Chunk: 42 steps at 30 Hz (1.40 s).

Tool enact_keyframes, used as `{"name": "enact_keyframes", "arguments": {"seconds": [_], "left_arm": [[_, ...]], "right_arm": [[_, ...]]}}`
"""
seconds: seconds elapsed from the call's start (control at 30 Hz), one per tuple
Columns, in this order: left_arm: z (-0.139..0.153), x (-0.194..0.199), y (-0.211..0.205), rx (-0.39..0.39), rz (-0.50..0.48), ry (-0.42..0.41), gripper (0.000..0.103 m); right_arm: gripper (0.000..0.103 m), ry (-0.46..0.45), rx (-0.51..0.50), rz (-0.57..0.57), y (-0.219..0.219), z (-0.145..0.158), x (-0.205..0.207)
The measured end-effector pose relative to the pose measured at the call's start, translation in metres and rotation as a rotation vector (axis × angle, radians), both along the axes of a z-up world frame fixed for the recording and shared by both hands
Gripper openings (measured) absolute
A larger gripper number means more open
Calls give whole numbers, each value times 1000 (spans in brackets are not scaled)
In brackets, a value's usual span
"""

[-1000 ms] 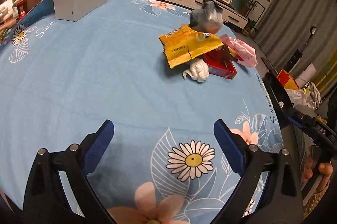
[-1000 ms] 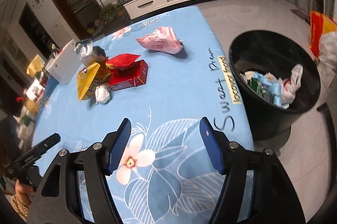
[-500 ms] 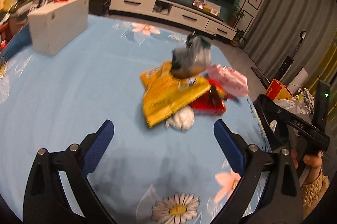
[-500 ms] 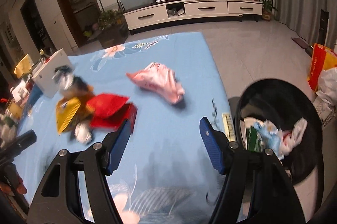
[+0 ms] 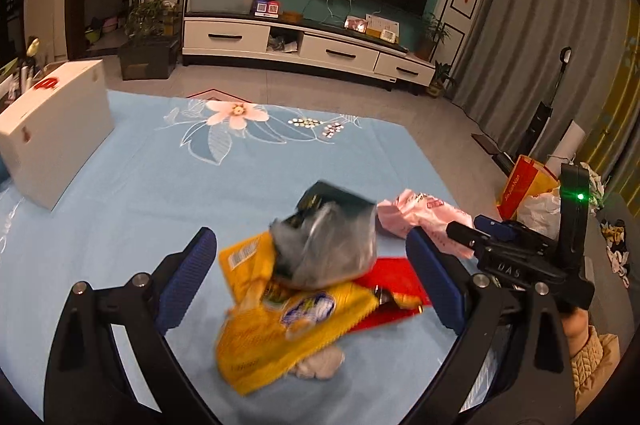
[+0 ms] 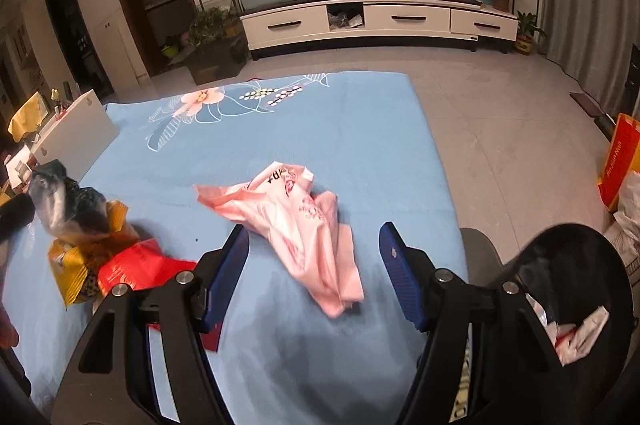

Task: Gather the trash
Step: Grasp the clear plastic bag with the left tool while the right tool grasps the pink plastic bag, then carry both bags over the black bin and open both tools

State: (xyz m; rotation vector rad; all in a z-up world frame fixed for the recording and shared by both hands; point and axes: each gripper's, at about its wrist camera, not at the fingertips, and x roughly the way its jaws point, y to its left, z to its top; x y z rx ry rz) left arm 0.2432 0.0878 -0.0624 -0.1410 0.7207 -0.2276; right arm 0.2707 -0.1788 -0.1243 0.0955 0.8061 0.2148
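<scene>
The table [image 6: 360,129], under a blue flowered cloth, carries all the loose rubbish, and a black bin [image 6: 580,289] with scraps in it stands off its edge, to the right of the right gripper's jaws. The pink bag [image 6: 304,221] lies straight ahead of the right gripper [image 6: 314,275], between its wide-open, empty jaws and just beyond the tips; its long axis runs diagonally from far-left to near-right. That hand is plainly the nearer one for it. The left gripper [image 5: 312,281], equally wide open and empty, frames the heap: a yellow packet [image 5: 280,321] under a grey crumpled bag [image 5: 332,245], a red box [image 5: 394,289] to the right, and a white wad [image 5: 320,369] nearest the jaws. A second ago both grippers were well back over bare cloth; since then each has closed in, so its target now sits between the fingers.
</scene>
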Motion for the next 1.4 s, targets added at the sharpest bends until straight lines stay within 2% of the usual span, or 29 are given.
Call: {"name": "enact_keyframes", "arguments": {"seconds": [0.1, 0.13, 0.17, 0.3, 0.4, 0.5, 0.67, 0.93, 1.17, 1.27, 1.4], "left_arm": [[-7, 12, -9, 34, -1, 13, 88], [-9, 15, -12, 42, -3, 21, 78], [-12, 18, -14, 55, 0, 30, 69], [-23, 20, -19, 69, -9, 54, 58], [-25, 15, -16, 58, -9, 57, 52], [-19, 9, -15, 33, -15, 43, 49], [5, -7, -12, -23, -30, -13, 49], [40, -38, -30, -72, -109, -76, 49], [45, -59, -85, -75, -239, -72, 49], [40, -63, -114, -68, -298, -52, 49], [30, -63, -160, -54, -390, -23, 49]], "right_arm": [[67, 13, -7, 11, 3, -6, 7], [66, 19, -8, 10, 3, -8, 8], [58, 24, -10, 11, 4, -10, 10], [24, 52, -5, 24, 4, -15, 13], [14, 55, -6, 17, 1, -17, 9], [11, 44, 6, -16, -6, -15, 2], [11, -5, 108, -69, -32, 8, -23], [11, -79, 189, -133, -74, 39, -85], [11, -83, 231, -272, -128, 37, -140], [11, -65, 206, -340, -148, 30, -153], [11, -42, 223, -398, -172, 19, -165]]}}
